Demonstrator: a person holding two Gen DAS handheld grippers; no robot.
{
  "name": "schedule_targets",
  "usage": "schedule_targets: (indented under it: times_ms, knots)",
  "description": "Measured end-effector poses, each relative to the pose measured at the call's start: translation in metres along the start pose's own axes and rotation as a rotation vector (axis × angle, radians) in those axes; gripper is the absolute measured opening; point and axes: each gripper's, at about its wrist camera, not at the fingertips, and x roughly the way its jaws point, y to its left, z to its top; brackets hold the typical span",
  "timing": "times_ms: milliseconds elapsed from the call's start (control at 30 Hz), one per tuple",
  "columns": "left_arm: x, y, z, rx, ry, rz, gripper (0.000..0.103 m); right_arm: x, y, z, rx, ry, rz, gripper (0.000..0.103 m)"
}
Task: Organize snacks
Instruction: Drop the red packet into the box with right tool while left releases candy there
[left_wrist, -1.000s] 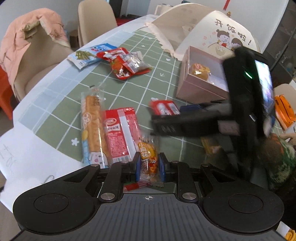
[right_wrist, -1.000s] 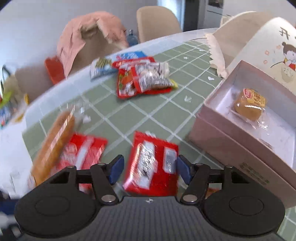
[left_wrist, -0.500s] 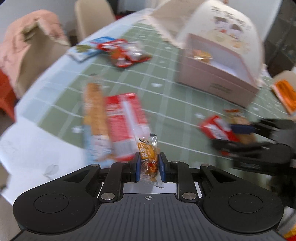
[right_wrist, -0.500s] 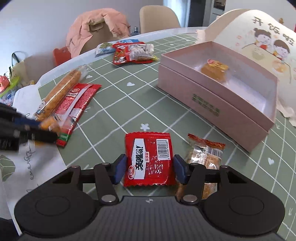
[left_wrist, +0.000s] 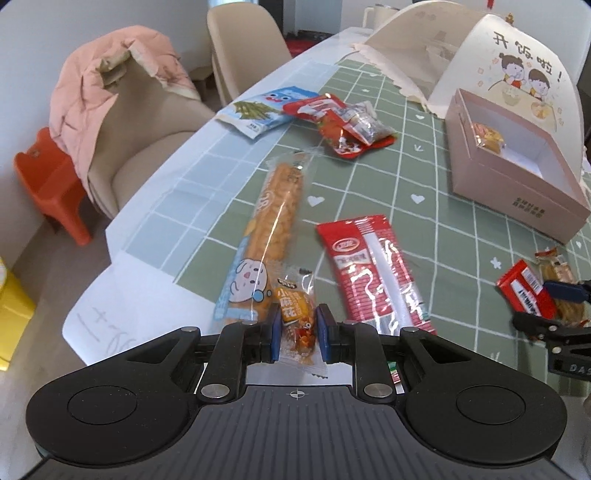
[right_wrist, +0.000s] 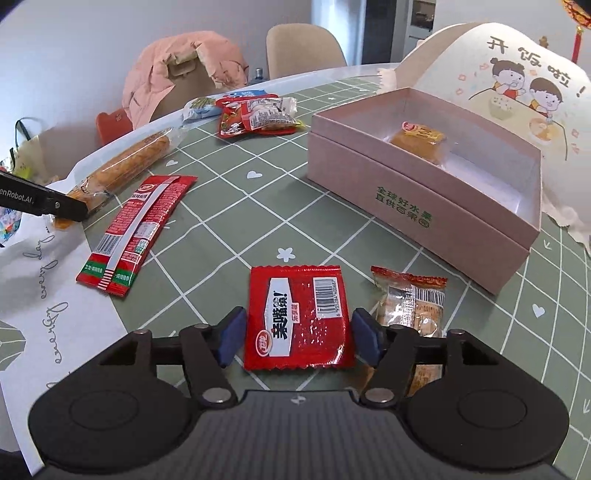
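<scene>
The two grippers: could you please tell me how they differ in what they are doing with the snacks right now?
The left gripper is shut on the small orange snack packet; the right gripper is open, its pads either side of the red square packet. The orange packet is pinched between the pads; the red one lies flat on the green tablecloth. Both have blue pads.

A home dining room: checked tablecloth (left_wrist: 369, 192), beige chairs (left_wrist: 240, 44), pink jacket (left_wrist: 110, 85) over one, mesh food cover (right_wrist: 517, 85).
</scene>
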Motion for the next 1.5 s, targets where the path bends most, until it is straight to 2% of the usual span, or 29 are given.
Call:
schedule_targets:
  times_ms: [133, 267, 333, 400, 467, 633, 733, 867, 1033, 1100, 1167, 1267, 1333, 1400, 1500]
  knots:
    - [0.010, 0.013, 0.001, 0.001, 0.011, 0.019, 0.024, -0.001, 0.000, -0.004, 0.004, -0.008, -0.005, 0.070]
    - [0.013, 0.023, 0.006, -0.072, 0.010, -0.044, 0.024, -0.001, 0.000, -0.005, 0.011, -0.015, -0.010, 0.072]
    - [0.006, 0.015, 0.006, -0.067, -0.005, -0.074, 0.024, -0.002, 0.002, -0.005, 0.016, -0.012, -0.016, 0.071]
    - [-0.003, 0.002, 0.003, -0.059, -0.012, -0.134, 0.024, -0.005, 0.006, -0.006, 0.010, -0.012, -0.014, 0.057]
    - [-0.013, -0.015, -0.003, -0.040, -0.011, -0.194, 0.024, -0.008, 0.011, -0.007, -0.007, -0.003, -0.003, 0.052]
    - [-0.033, -0.054, -0.022, -0.005, 0.012, -0.324, 0.024, -0.020, 0.015, -0.010, -0.009, 0.001, 0.019, 0.046]
    - [-0.043, -0.073, -0.021, 0.030, 0.014, -0.382, 0.024, -0.033, 0.013, -0.009, 0.001, -0.018, 0.009, 0.046]
    - [-0.052, -0.095, 0.017, 0.068, -0.070, -0.443, 0.024, -0.052, 0.006, -0.002, 0.018, -0.049, -0.006, 0.046]
    - [-0.052, -0.133, 0.100, 0.091, -0.253, -0.515, 0.026, -0.068, -0.002, 0.004, 0.053, -0.082, -0.043, 0.046]
    - [-0.028, -0.146, 0.132, 0.085, -0.231, -0.561, 0.031, -0.070, -0.003, 0.005, 0.064, -0.087, -0.069, 0.045]
    - [-0.007, -0.152, 0.149, 0.033, -0.213, -0.524, 0.031, -0.074, -0.005, 0.006, 0.078, -0.092, -0.088, 0.045]
    - [-0.002, -0.143, 0.147, -0.020, -0.234, -0.556, 0.031, -0.082, -0.015, 0.006, 0.108, -0.102, -0.113, 0.045]
    - [-0.003, -0.133, 0.136, -0.019, -0.234, -0.554, 0.031, -0.086, -0.023, 0.006, 0.124, -0.109, -0.120, 0.045]
    - [-0.001, -0.123, 0.119, -0.016, -0.216, -0.515, 0.031, -0.092, -0.030, 0.011, 0.126, -0.140, -0.134, 0.045]
    - [0.010, -0.109, 0.088, -0.045, -0.151, -0.469, 0.031, -0.094, -0.042, 0.039, 0.107, -0.216, -0.181, 0.046]
